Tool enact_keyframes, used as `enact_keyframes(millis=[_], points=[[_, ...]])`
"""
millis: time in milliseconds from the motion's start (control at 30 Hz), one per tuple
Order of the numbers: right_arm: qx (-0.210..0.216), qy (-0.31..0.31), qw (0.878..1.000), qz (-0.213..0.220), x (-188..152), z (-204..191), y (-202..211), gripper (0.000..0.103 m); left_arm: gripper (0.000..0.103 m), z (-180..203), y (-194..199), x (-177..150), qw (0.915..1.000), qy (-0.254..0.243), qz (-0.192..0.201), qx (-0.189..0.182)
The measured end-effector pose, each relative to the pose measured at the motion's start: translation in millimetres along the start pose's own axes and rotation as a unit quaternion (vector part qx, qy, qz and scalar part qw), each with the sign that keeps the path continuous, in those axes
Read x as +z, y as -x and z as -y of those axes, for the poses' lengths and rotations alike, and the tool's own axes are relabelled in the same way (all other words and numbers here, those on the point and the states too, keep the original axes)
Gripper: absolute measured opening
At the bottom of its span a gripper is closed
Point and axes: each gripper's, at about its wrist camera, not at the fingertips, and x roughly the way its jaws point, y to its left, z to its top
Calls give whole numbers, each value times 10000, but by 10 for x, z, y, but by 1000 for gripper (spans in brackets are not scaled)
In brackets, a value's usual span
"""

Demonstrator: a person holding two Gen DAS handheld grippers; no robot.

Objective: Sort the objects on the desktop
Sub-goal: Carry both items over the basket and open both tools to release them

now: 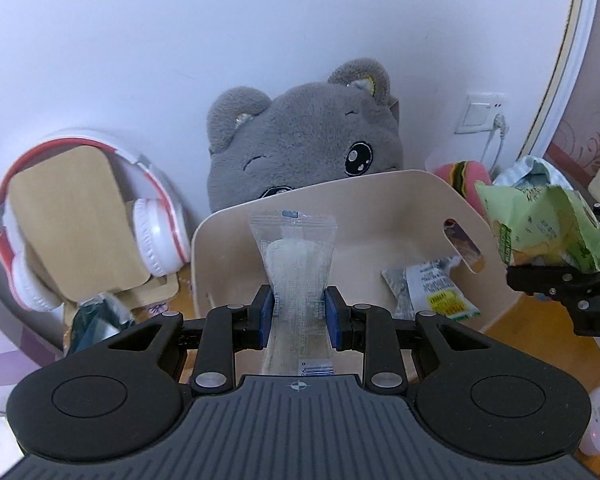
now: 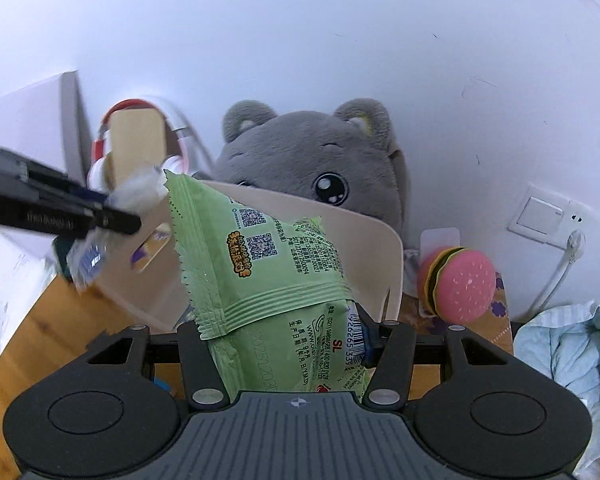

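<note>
My left gripper is shut on a clear snack packet with a pale bar inside, held upright over the front of a cream storage bin. A small snack packet lies inside the bin. My right gripper is shut on a green snack bag, held up in front of the same bin. The right gripper with the green bag shows at the right edge of the left wrist view. The left gripper with its clear packet shows at the left of the right wrist view.
A grey plush bear leans on the wall behind the bin. Red-white headphones hang on a wooden stand at left. A pink burger toy and a striped cloth sit at right. A wall socket has a cable plugged in.
</note>
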Motion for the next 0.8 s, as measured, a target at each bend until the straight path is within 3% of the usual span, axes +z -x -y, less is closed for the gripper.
enact_keyframes(millis=[233,700,800], points=[[-123,-470,9987,-182,127,100,-459,51,28,62,-471,63,9994,23,-339,-36],[-486,-327,9949,-820,121,24,-1087,51,28,110,-927,-27,9966,-13,-827,-41],[-510,-263,9938,-953,90,-8,-1160,52,36,99,-982,-38,9960,17,-894,-28]])
